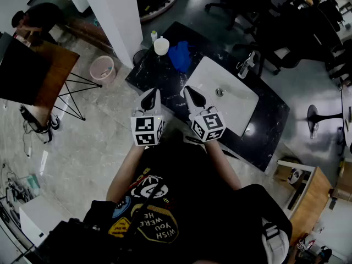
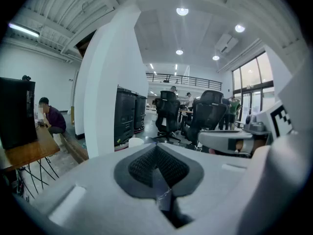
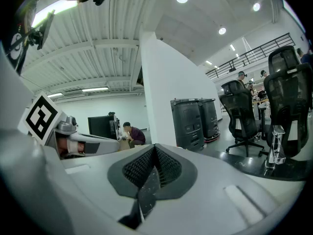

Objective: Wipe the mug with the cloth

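Bright even light from ceiling spots (image 2: 182,11) above the left gripper (image 2: 156,153), fisheye bending, black corners, soft foreground

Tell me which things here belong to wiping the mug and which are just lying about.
For the job: white mug; blue cloth beside it on the black counter; left gripper and right gripper, both shut, empty.
Lying about: small bottle, sink, faucet, pink bin.
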Motion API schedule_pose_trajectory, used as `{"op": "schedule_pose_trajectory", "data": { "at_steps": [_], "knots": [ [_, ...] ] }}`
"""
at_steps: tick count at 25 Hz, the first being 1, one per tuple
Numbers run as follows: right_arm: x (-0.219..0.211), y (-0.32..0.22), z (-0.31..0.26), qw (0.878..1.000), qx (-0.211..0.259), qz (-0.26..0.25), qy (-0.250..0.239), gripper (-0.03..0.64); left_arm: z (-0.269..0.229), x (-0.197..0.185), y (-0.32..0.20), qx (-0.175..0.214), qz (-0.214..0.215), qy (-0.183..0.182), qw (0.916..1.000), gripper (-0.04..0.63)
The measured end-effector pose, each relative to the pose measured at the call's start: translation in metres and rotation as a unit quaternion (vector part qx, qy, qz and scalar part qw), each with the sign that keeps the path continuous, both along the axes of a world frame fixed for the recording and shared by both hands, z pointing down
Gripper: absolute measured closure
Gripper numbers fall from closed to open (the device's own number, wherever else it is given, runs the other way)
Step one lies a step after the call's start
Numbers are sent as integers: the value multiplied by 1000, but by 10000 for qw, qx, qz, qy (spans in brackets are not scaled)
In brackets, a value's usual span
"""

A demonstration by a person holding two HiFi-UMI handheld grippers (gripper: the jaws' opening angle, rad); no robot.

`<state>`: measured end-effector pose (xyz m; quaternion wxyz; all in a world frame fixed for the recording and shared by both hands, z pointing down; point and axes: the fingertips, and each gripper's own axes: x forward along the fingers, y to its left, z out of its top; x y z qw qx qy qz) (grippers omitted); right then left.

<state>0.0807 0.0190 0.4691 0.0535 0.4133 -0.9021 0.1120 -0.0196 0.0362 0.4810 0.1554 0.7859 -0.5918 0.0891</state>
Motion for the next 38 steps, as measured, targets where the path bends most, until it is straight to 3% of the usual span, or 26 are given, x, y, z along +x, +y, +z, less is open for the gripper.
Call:
{"op": "schedule_pose_trajectory", "data": {
  "at_steps": [14,21,27,32,38],
  "knots": [
    [2,14,20,9999,-101,90,24,617,20,1,12,-113,151,-53,9998,592],
    [-1,26,23,9993,-70,208,298,618,30,-4,18,-166,350,-99,9992,592],
    [-18,2,37,9985,-277,214,428,618,65,6,2,-668,1167,49,9909,592],
    [-16,-33,61,9974,-434,83,570,618,67,7,-30,-562,830,440,9940,594],
    [-10,-83,89,9958,-634,-128,647,617,87,5,-77,-743,541,90,9957,593]
  ]
}}
